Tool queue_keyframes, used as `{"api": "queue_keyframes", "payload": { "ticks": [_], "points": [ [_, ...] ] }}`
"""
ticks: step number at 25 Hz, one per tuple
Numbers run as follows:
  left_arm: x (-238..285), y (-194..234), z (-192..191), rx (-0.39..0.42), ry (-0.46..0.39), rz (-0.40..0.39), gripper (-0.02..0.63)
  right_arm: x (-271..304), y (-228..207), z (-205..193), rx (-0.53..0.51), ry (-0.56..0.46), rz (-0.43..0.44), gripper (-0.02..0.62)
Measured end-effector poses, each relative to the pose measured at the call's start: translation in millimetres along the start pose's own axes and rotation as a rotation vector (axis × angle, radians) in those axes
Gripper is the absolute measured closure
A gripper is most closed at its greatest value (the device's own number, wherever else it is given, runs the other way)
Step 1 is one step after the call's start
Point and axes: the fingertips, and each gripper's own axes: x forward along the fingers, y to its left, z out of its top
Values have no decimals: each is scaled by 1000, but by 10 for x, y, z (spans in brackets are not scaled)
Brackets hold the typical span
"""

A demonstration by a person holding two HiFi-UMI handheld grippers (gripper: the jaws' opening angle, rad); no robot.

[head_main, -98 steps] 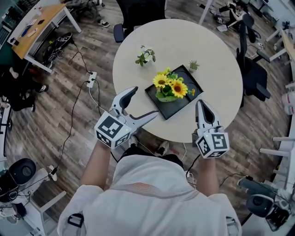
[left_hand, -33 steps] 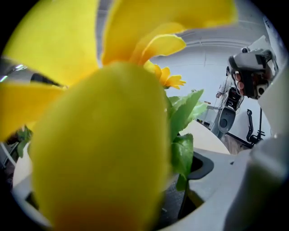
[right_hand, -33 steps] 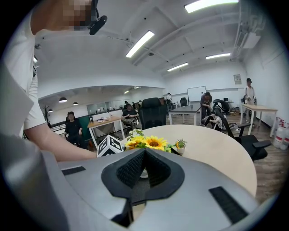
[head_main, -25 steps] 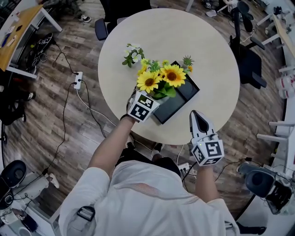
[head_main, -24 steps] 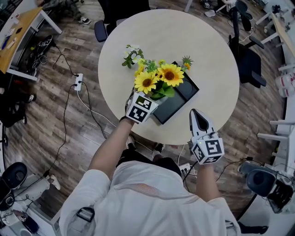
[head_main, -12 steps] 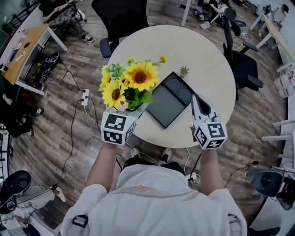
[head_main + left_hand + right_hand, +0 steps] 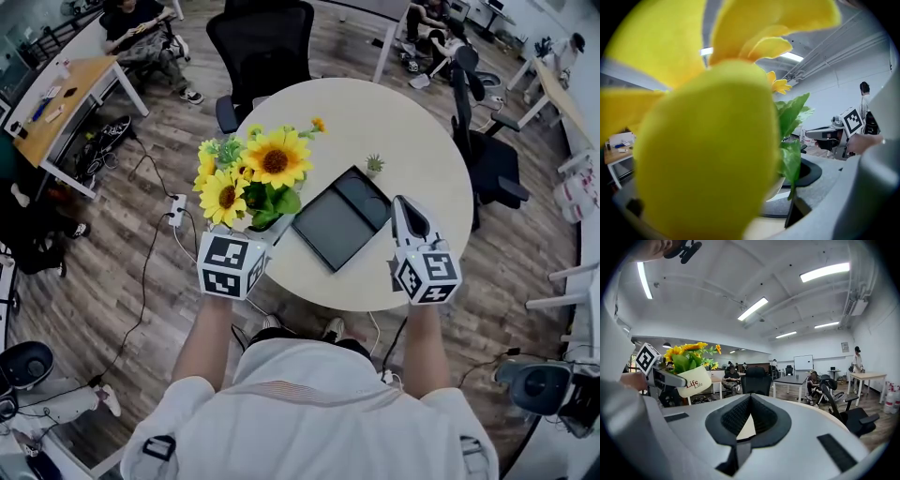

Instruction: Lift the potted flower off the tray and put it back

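Up in the air – holding the potted flower (image 7: 255, 178) with the left gripper (image 7: 251, 231), jaws pinched tight on the sides of its white pot (image 7: 695, 379). Seen from the head view over the left edge of the round table (image 7: 394, 112). Well clear of the black tray (image 7: 339, 220) and not touching it, with the tray lying flat and a little crooked near the front edge of the table. Full of big yellow blooms and green leaves, so close to the left gripper's camera that blurry yellow fills most of that view. From the right gripper view, showing dark writing on the side of the pot. Holding nothing with the right gripper (image 7: 405, 208) – jaws pressed together, tips pointing over the front right edge of the table, just beside the tray's right side. Just past the tray's far corner, only a tiny green plant (image 7: 374, 165), standing upright on the table.
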Motion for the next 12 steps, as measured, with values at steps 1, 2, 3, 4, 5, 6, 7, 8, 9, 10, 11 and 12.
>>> {"api": "queue_keyframes", "payload": {
  "ticks": [1,2,3,4,5,6,7,8,9,10,11,12],
  "points": [
    [-5,-11,-4,-4,-1,-2,153,-12,11,-10,2,1,2,595],
    [-7,-22,-8,-8,-2,-4,153,-26,18,-18,3,3,4,595],
    [-5,-32,-14,-9,-1,-6,153,-41,21,-23,3,4,5,595],
    [3,-42,-22,-10,1,-7,153,-55,23,-27,3,5,5,595],
    [17,-53,-37,-8,3,-10,153,-67,23,-31,3,6,5,595],
    [41,-66,-61,-5,6,-13,153,-79,24,-38,4,6,4,595],
    [75,-82,-97,-1,10,-17,153,-92,24,-49,5,7,4,595],
    [122,-104,-148,2,16,-22,153,-108,22,-66,6,8,2,595],
    [182,-136,-210,4,24,-29,153,-129,15,-89,8,12,0,595],
    [255,-176,-283,3,33,-38,153,-155,4,-117,10,17,-3,595],
    [342,-223,-364,0,43,-49,153,-183,-14,-148,13,23,-7,595],
    [440,-275,-452,-3,52,-61,153,-209,-39,-180,15,29,-11,595]
  ]
}}
